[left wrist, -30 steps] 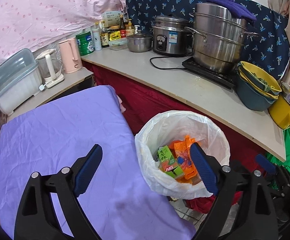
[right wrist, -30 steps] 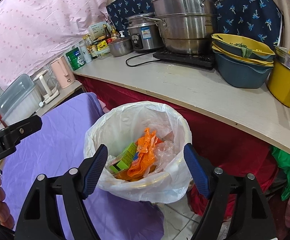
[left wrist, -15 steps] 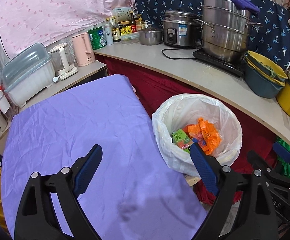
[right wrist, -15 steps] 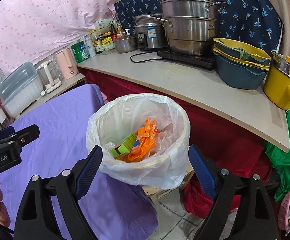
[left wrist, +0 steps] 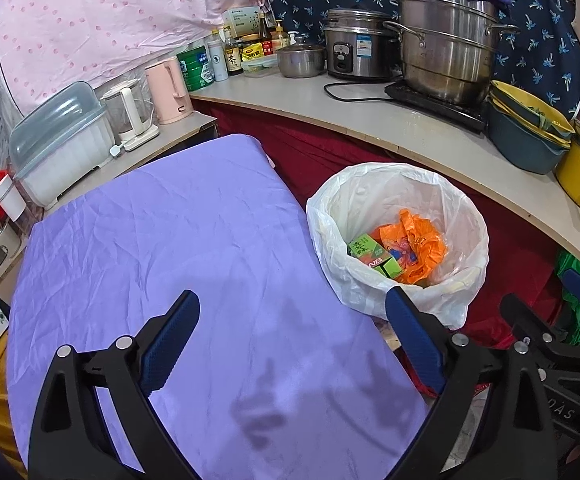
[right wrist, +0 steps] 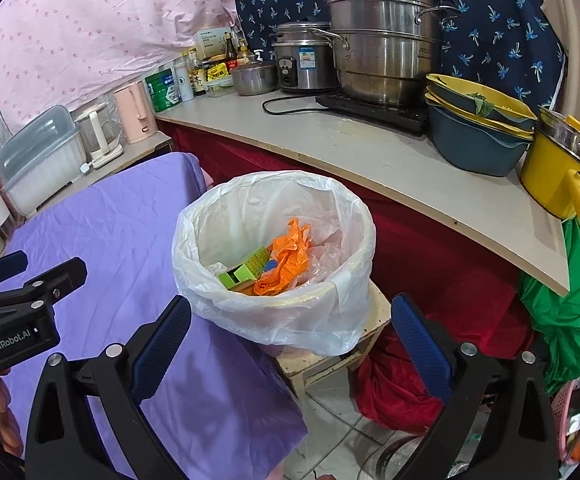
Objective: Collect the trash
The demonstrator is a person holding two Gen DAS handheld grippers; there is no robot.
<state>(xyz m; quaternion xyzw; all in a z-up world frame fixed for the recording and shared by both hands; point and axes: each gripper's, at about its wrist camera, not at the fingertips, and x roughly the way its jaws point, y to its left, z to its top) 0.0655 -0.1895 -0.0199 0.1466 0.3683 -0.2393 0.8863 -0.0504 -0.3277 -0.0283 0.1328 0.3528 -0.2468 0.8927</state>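
I have the left tool (left wrist: 291,332) spread wide with nothing between its fingers, low in its frame over the purple-covered bench (left wrist: 194,240). My right tool (right wrist: 290,330) is also spread and empty, low centre in its view. The trash bin (right wrist: 278,312) sits mid-frame beside the bench, holding a green carton (right wrist: 246,270) and an orange bag (right wrist: 290,254).

Your table (left wrist: 194,240) has just a wrinkled purple cloth (left wrist: 162,216) on it. The trash bin (right wrist: 290,312) next to it sits on a little wooden stool (right wrist: 329,364) on the tile floor (right wrist: 341,436).
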